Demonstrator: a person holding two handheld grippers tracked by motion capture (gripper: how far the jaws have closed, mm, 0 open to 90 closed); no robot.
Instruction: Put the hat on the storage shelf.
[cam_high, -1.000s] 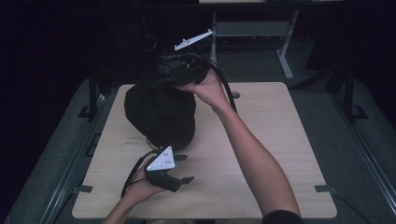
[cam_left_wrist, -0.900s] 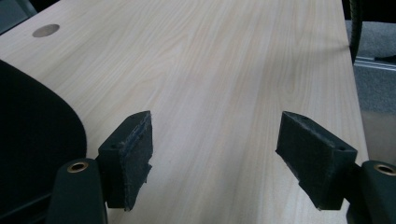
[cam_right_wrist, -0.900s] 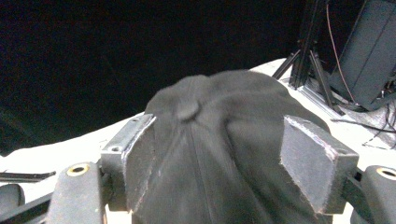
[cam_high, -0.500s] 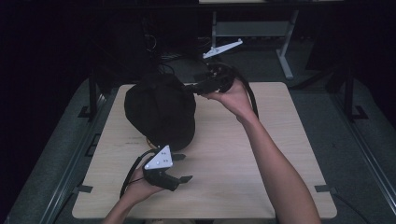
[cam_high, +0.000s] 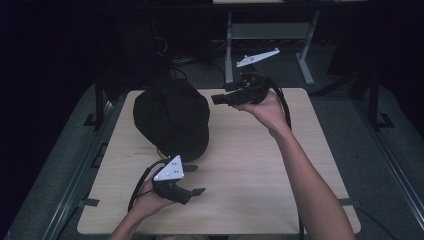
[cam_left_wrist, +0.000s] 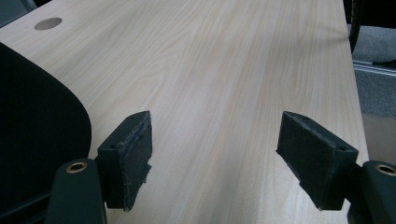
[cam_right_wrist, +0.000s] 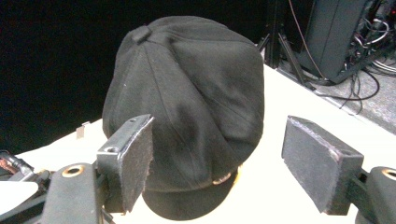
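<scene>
- The black cap (cam_high: 171, 116) lies on the table (cam_high: 260, 170), at its far left part, brim toward the person.
- Left gripper (cam_high: 192, 180) sits low just beside the cap's brim — the nearer one; its jaws stand apart with nothing between them, the cap's edge (cam_left_wrist: 37, 130) just off the left jaw.
- Right gripper (cam_high: 216, 95) is raised to the cap's right, pointing at it — jaws apart, empty, the cap (cam_right_wrist: 187, 107) ahead and apart.

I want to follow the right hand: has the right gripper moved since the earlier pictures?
Yes. The right gripper has moved rightward, off the black cap to beside its right edge.
</scene>
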